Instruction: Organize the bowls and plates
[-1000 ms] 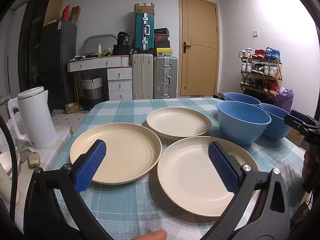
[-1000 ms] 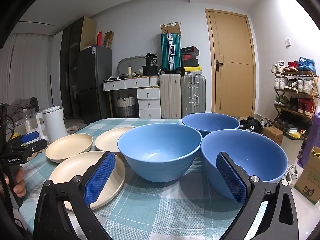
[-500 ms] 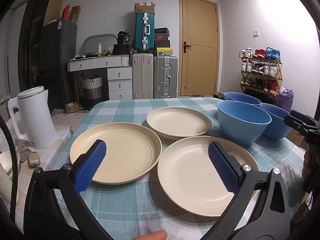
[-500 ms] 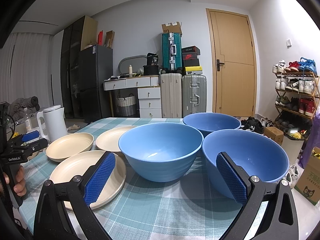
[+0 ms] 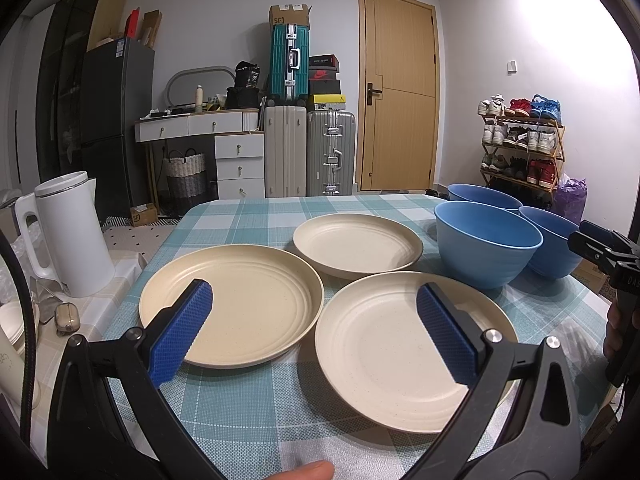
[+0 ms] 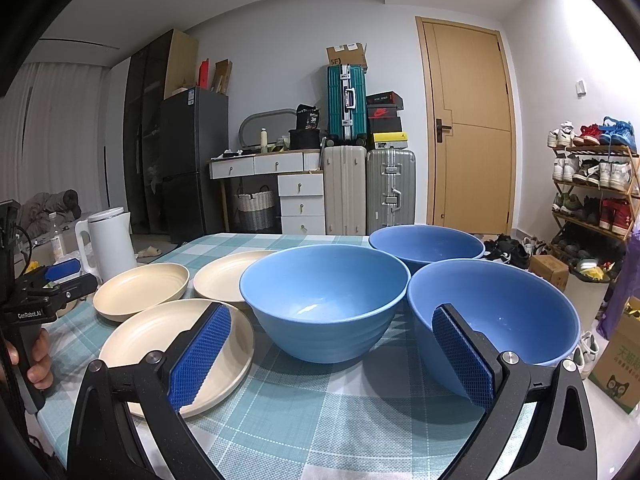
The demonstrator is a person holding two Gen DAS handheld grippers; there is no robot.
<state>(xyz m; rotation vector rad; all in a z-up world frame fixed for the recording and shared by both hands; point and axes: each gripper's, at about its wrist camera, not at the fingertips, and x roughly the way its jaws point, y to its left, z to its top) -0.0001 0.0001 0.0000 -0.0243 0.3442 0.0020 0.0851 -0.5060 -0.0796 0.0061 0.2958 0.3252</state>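
Note:
Three cream plates lie on the checked tablecloth: a left plate (image 5: pixel 240 300), a far plate (image 5: pixel 356 248) and a near right plate (image 5: pixel 384 344). Three blue bowls stand to their right: a middle bowl (image 6: pixel 324 300), a far bowl (image 6: pixel 426 242) and a near right bowl (image 6: pixel 508 312). My left gripper (image 5: pixel 314 328) is open and empty, held above the table's front edge before the left and near right plates. My right gripper (image 6: pixel 332 352) is open and empty, held before the middle and near right bowls.
A white kettle (image 5: pixel 68 236) stands on a side surface left of the table (image 5: pixel 248 216). Suitcases (image 5: pixel 308 152), a drawer unit and a door are behind the table. A shoe rack (image 5: pixel 524 144) and a cardboard box (image 6: pixel 620 364) are to the right.

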